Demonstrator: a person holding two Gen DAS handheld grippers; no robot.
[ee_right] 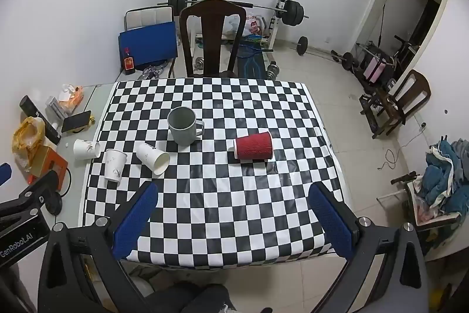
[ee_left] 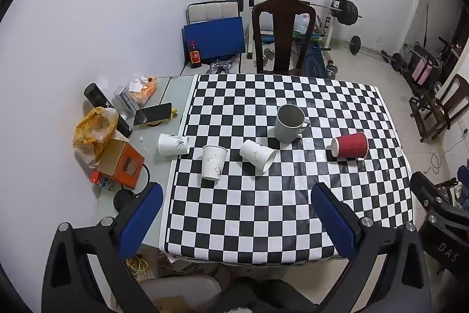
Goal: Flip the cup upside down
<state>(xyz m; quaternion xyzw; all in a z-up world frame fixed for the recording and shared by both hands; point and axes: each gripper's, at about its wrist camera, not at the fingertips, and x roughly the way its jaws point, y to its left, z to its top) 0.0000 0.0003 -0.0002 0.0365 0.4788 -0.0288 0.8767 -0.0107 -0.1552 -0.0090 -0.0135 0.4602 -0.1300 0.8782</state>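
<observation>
The task names one cup, yet several share the black-and-white checkered tablecloth (ee_right: 222, 195), so the likeliest error is choosing the wrong one. The grey ceramic mug with a side handle (ee_right: 182, 126) is the only clearly upright vessel, mouth up near the cloth's middle, and it is judged to be the cup to flip. Being heavy and smooth, it could slip from the blue pads if pinched near the rim, or its handle could foul a finger during the turn.

Just right of the mug, the red ribbed paper cup (ee_right: 253, 150) lies on its side and could roll if brushed. To the mug's near left, a white paper cup lying on its side (ee_right: 153, 159) has its mouth towards the camera, and a white paper cup standing narrow end down (ee_right: 115, 165) stands beyond it; both are light and easily knocked. A third white paper cup (ee_right: 86, 149) lies further left, off the cloth on the grey tabletop.

The right gripper (ee_right: 231, 213) hovers above the cloth's near edge, well short of the mug, fingers spread wide and holding nothing. The left gripper (ee_left: 237, 213) sits level beside it, also above the near edge, fingers equally wide apart and empty.
</observation>
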